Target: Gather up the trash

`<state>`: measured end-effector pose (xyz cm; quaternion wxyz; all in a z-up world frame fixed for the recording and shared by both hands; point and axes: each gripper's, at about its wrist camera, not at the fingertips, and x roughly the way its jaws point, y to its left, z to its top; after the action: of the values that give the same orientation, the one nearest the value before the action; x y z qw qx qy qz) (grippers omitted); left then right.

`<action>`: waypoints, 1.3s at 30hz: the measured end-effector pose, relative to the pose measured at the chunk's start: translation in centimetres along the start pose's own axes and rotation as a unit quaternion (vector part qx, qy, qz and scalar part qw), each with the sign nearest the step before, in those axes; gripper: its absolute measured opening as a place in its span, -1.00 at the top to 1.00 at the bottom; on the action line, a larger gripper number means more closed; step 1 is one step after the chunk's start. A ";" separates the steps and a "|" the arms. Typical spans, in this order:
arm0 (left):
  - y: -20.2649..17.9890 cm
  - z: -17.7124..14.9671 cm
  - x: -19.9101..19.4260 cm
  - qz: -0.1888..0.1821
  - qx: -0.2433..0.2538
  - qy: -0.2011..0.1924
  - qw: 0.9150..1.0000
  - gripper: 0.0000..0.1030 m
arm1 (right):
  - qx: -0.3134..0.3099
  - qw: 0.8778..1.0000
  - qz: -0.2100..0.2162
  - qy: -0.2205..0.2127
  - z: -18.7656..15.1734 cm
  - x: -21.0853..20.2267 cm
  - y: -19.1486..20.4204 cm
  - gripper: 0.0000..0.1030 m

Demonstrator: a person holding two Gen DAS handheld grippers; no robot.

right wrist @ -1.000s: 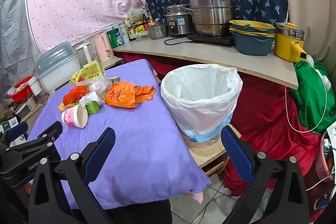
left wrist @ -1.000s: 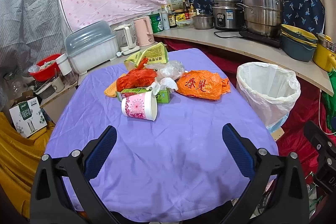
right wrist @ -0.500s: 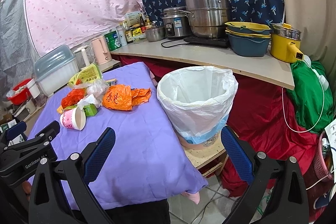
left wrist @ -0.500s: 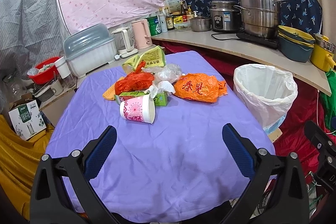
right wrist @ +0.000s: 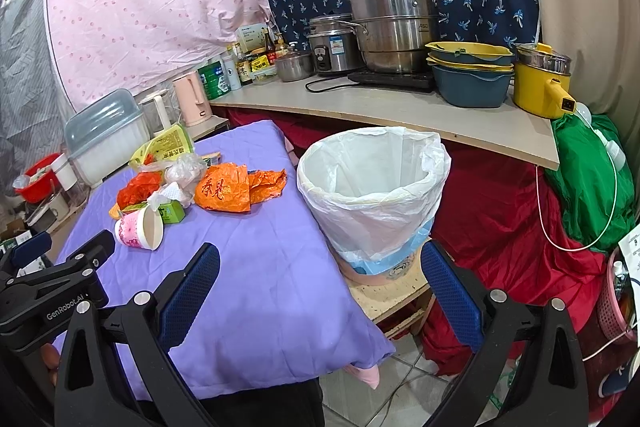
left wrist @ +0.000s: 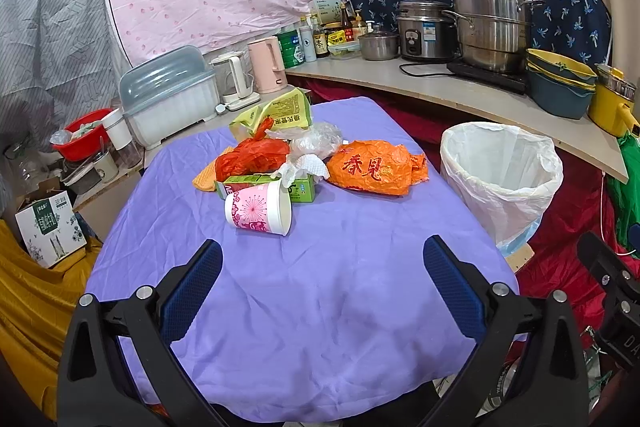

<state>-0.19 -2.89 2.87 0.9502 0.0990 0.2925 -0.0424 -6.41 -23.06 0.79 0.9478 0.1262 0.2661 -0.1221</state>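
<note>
Purple-covered table (left wrist: 320,307) across the middle, counter (left wrist: 460,95) behind and to the right crowded with pots and bowls. Beside the table's right edge, on a low wooden stand, white-lined bin (right wrist: 372,195), upright and showing nothing inside. Trash heaped toward the far middle of the table, well apart from both grippers: orange bag (left wrist: 376,169) with red characters lying nearest the bin; yellow-green packet (left wrist: 280,113) propped at the back; red bag (left wrist: 250,157) crumpled on the left of the heap; clear bag (left wrist: 316,143) between the red and orange ones; green carton (left wrist: 300,187) lying flat under a crumpled tissue (left wrist: 302,167); pink paper cup (left wrist: 258,207) tipped on its side at the front, mouth toward the right, touching the carton. Left gripper (left wrist: 322,291) low over the near table, blue pads spread wide, nothing between them. Right gripper (right wrist: 320,291) likewise spread wide and empty, over the table's near right corner, facing the bin.
</note>
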 end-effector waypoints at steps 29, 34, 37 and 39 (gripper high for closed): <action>3.1 1.0 8.3 0.015 -0.034 0.053 0.998 -0.87 | -0.013 0.999 0.002 0.037 1.4 7.5 1.9 -0.87; 4.7 1.5 11.2 0.027 -0.047 0.066 0.996 -0.87 | -0.018 0.998 0.011 0.051 2.2 10.8 3.4 -0.87; 5.6 1.8 12.8 0.033 -0.056 0.072 0.995 -0.87 | -0.028 0.998 0.015 0.056 2.7 12.7 4.6 -0.87; 6.2 1.9 13.9 0.036 -0.061 0.077 0.995 -0.87 | -0.037 0.998 0.017 0.058 2.9 14.0 5.5 -0.87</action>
<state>13.14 2.44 -2.39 0.9300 0.0542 0.3631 0.0176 8.17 -21.09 -3.32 0.9369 0.1024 0.3224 -0.0886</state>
